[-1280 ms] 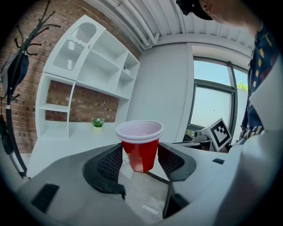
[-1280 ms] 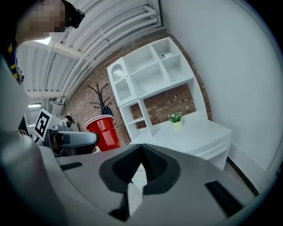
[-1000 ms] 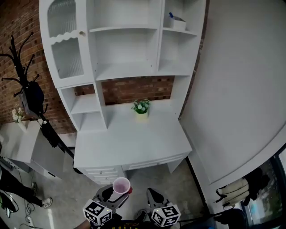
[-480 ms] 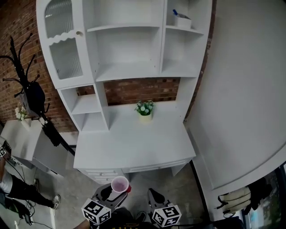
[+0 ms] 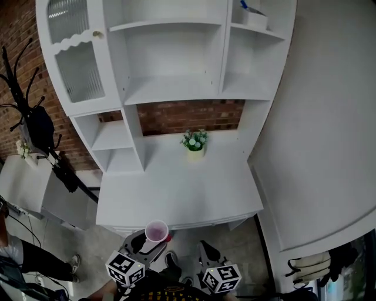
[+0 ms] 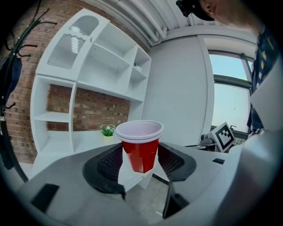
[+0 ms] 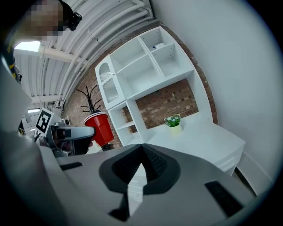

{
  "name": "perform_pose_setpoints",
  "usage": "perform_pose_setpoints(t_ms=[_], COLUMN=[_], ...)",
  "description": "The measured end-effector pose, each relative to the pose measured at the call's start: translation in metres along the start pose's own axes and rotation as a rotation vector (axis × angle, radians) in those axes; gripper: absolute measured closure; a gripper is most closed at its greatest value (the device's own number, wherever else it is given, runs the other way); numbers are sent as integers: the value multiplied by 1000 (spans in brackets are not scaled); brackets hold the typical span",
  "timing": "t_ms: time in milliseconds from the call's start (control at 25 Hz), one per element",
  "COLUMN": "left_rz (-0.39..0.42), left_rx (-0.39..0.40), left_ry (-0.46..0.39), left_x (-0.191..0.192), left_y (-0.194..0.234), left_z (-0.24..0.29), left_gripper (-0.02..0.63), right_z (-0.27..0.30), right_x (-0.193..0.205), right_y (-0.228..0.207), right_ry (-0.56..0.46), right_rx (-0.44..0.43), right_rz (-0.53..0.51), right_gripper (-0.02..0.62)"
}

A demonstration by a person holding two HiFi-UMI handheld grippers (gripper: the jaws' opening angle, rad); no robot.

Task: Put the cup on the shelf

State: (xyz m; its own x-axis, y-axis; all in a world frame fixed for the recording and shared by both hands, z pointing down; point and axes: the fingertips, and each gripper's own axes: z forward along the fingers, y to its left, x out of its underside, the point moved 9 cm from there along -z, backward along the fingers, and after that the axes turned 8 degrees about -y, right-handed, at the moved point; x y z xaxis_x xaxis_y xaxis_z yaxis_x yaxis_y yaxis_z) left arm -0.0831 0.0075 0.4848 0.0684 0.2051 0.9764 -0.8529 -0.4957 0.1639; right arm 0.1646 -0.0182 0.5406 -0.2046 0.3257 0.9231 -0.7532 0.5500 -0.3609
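A red cup (image 5: 156, 231) with a white inside stands upright between the jaws of my left gripper (image 5: 150, 242), which is shut on it, just off the desk's front edge. In the left gripper view the pads press on the cup (image 6: 140, 150) at both sides, below its rim. My right gripper (image 5: 207, 255) is beside it on the right, shut with nothing held; its jaws (image 7: 141, 154) meet at the tips. The white shelf unit (image 5: 170, 88) rises at the back of the white desk (image 5: 176, 194), its open shelves bare.
A small potted plant (image 5: 195, 143) stands mid-desk near the brick back. A glass-door cabinet (image 5: 73, 64) fills the unit's upper left, and a box (image 5: 254, 14) sits on the top right shelf. A black coat rack (image 5: 35, 123) and a low white table (image 5: 23, 188) are at left.
Both grippers have moved forward toward the desk's front edge, the cup still in the left one. The desk and shelves now look nearer and larger.
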Motion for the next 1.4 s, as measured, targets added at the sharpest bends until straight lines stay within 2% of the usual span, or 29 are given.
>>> perform_pose_setpoints(t_ms=[240, 520, 880, 1240, 1400], left_rz=[10, -6, 42, 139, 118], left_rx=[-32, -69, -79, -115, -124], left_ry=[-63, -167, -251, -331, -385], left_x=[-31, -73, -111, -154, -176], left_y=[67, 134, 179, 205, 213], left_z=[25, 27, 33, 36, 37], left_gripper=[354, 353, 353, 353, 353], right_z=[62, 127, 174, 196, 206], right_x=[-25, -49, -64, -95, -110], right_y=[-7, -3, 4, -15, -24], right_ry=[-10, -18, -2, -62, -93], right_rx=[0, -20, -26, -14, -32], right_rz=[-33, -62, -106, -106, -109], right_gripper=[602, 603, 602, 601, 602])
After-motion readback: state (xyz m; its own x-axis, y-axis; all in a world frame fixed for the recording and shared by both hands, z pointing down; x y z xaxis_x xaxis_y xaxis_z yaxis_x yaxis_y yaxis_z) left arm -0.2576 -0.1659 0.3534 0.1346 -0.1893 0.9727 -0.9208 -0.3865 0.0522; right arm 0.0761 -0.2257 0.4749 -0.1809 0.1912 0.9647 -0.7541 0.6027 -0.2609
